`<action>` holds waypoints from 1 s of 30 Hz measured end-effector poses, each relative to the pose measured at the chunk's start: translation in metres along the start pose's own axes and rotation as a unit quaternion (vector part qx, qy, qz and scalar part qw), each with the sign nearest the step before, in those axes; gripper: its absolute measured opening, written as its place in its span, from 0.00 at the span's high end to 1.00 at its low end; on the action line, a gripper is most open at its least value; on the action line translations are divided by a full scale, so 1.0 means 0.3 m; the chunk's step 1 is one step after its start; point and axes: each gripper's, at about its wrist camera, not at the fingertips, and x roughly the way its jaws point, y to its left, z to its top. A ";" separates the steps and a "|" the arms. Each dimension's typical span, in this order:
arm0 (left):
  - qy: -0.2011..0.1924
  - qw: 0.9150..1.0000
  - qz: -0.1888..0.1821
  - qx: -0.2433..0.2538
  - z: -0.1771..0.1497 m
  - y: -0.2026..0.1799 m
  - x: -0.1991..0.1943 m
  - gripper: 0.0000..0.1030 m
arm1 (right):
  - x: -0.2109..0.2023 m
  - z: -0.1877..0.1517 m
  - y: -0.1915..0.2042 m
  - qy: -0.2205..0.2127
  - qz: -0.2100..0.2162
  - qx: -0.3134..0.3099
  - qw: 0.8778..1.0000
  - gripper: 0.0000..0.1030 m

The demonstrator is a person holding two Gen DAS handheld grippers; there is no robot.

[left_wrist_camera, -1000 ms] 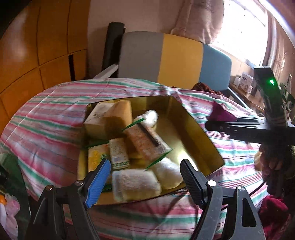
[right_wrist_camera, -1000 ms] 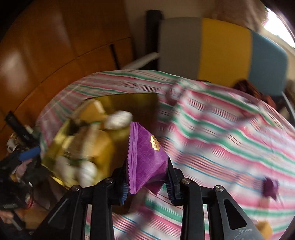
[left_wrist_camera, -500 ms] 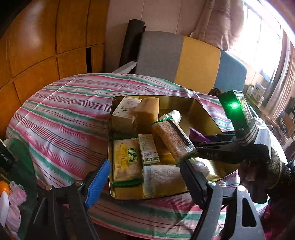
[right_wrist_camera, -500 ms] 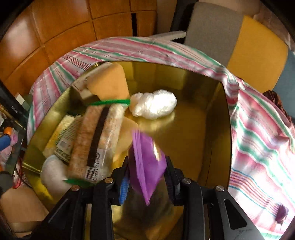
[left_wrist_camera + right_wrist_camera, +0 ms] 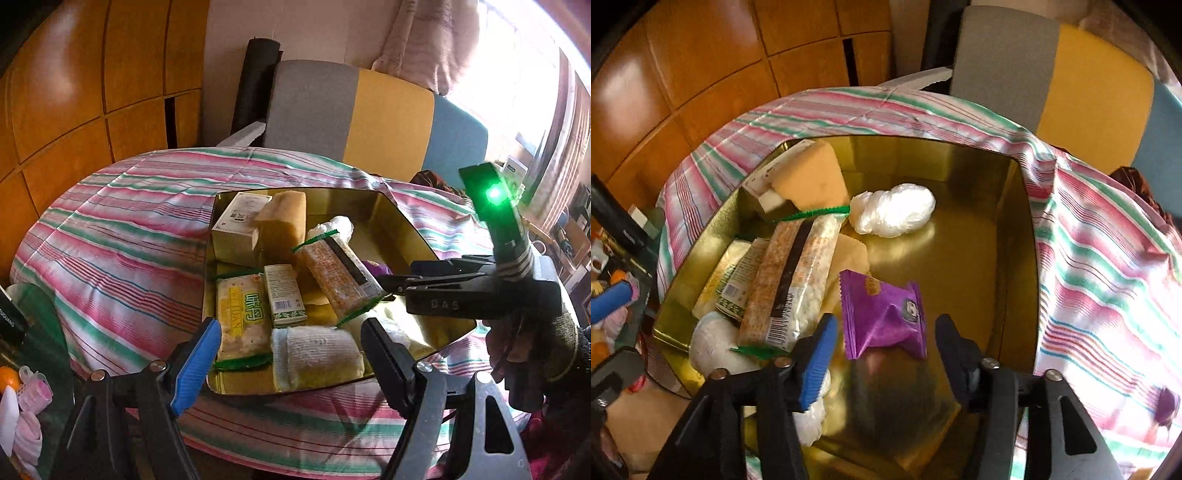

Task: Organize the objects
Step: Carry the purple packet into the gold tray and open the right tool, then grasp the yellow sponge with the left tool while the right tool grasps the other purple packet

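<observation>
A gold tin tray (image 5: 406,221) sits on a striped cloth and holds several snack packs. A purple packet (image 5: 882,317) lies on the tray's bare floor (image 5: 960,258). My right gripper (image 5: 885,332) hangs just above it. Its jaws are opening and stand on either side of the packet without touching it. From the left wrist view the right gripper (image 5: 391,286) reaches in from the right, and a corner of the purple packet (image 5: 371,266) shows beside a long cracker pack (image 5: 338,277). My left gripper (image 5: 291,350) is open and empty at the tray's near edge.
The tray's left half holds a yellow cracker pack (image 5: 242,314), a small green box (image 5: 284,295), a white wrapped roll (image 5: 316,356) and a sponge block (image 5: 284,221). A white bundle (image 5: 892,214) lies at the back. Another purple packet (image 5: 1167,406) lies on the cloth. A chair (image 5: 351,118) stands behind.
The right gripper carried the purple packet from over the cloth into the tray and lowered it. Its jaws have spread and the packet now lies loose. The left gripper stays open.
</observation>
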 end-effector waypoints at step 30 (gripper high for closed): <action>0.044 0.991 -0.099 0.076 0.079 -0.305 0.042 0.24 | -0.576 -0.443 -0.702 -0.111 -0.155 0.218 0.957 0.00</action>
